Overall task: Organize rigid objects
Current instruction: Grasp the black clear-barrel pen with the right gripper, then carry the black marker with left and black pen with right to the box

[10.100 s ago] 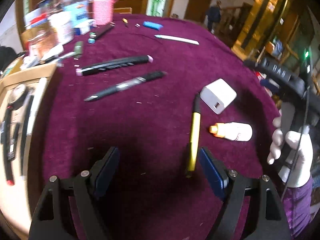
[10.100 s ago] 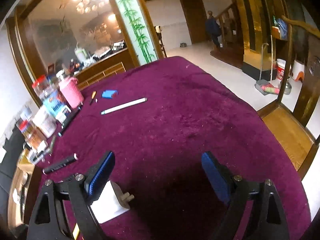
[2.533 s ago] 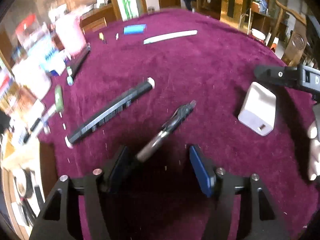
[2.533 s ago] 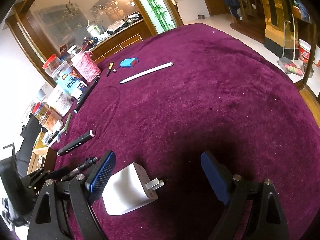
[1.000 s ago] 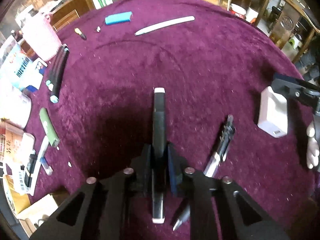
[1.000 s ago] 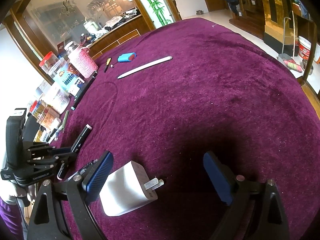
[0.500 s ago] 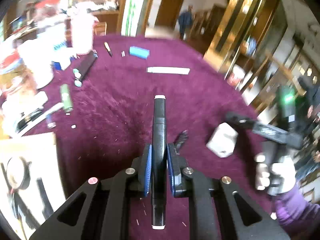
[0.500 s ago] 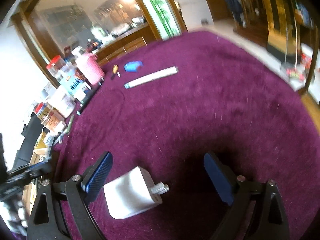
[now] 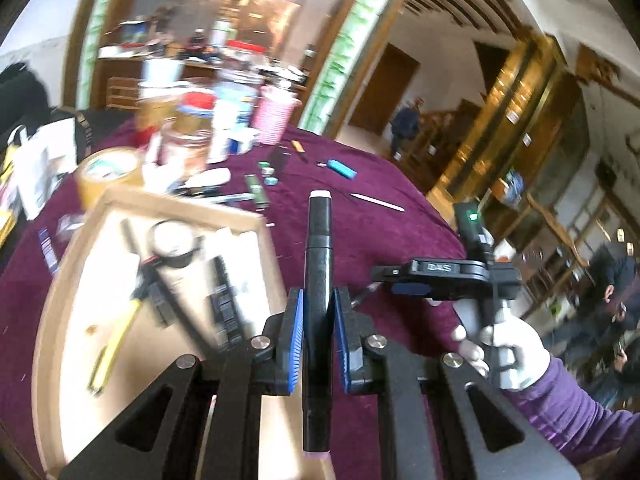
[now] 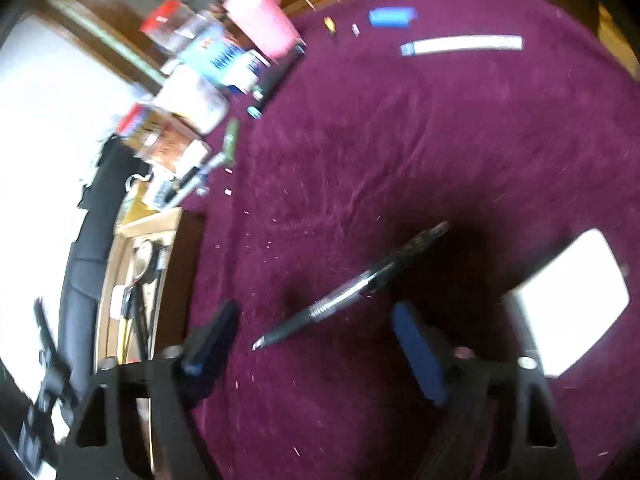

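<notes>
**Free room and obstacles on the table**

Bare purple cloth (image 10: pixel 420 152) lies open mid-table. A crowd of jars and boxes (image 9: pixel 208 120) blocks the far-left edge. The shallow wooden tray (image 9: pixel 56 300) is partly filled with tools, with bare floor at its near-left. A black-and-silver pen (image 10: pixel 352 284) lies between the right gripper's (image 10: pixel 316 340) spread fingers; a white charger block (image 10: pixel 572 304) sits just outside them.

Maroon-clothed table (image 10: pixel 440 152): pen (image 10: pixel 352 284), charger (image 10: pixel 572 304), tray (image 9: pixel 52 304).
</notes>
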{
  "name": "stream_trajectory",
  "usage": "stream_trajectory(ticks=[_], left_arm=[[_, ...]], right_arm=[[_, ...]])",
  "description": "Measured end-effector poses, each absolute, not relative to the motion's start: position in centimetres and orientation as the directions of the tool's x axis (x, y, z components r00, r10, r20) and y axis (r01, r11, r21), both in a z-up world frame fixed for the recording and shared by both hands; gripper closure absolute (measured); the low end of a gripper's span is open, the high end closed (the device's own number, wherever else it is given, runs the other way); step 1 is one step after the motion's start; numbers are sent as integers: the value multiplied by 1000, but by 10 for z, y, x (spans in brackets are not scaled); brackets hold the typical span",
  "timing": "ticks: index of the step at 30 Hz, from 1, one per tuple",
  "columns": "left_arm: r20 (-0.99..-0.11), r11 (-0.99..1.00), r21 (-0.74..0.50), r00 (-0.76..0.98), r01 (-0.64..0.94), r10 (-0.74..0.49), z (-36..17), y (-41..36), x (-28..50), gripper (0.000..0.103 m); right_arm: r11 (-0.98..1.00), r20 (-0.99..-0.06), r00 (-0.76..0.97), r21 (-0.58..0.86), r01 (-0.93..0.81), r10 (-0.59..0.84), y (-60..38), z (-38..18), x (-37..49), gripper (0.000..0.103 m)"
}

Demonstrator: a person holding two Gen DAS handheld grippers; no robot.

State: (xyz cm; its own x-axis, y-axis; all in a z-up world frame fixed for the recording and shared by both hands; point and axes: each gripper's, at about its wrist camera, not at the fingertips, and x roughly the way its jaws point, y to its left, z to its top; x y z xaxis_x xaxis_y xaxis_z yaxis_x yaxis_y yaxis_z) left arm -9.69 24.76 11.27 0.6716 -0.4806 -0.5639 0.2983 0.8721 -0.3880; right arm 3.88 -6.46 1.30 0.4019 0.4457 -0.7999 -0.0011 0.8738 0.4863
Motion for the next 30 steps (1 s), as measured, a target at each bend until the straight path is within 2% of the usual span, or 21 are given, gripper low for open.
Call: stream_trajectory(ticks=[5,7,9,12,13,24,30], left_arm=[[-564,884,-404,696,236,-444,101,284,-112,88],[-561,888,-402,706,223,-432,97,292,-115,88],[-560,895,-390,717,214,-416,96,296,-117,88],[-563,898,-389,718,206,-409,92,301,-121,88],[-564,897,-391,717,204,-409,91,302,-122,88],[-622,907,-406,694,107,-361,76,315,-114,88],[-719,929,-369,639,-21,-272,57,328,-100,88]], right_arm=[[968,-862,456,250,6,220,-20,17,50,31],[996,-867,492,92,-11,85,-1,15,48,43],[999,-850,525,28,-22,36,3,13,48,61],[995,-844,529,98,-8,88,-16,16,45,86],[990,-842,525,141,-4,122,-24,18,45,90],[885,-750,522,465,-18,405,-58,32,14,91],[788,-662,491,610,-88,567,-45,48,-2,91]])
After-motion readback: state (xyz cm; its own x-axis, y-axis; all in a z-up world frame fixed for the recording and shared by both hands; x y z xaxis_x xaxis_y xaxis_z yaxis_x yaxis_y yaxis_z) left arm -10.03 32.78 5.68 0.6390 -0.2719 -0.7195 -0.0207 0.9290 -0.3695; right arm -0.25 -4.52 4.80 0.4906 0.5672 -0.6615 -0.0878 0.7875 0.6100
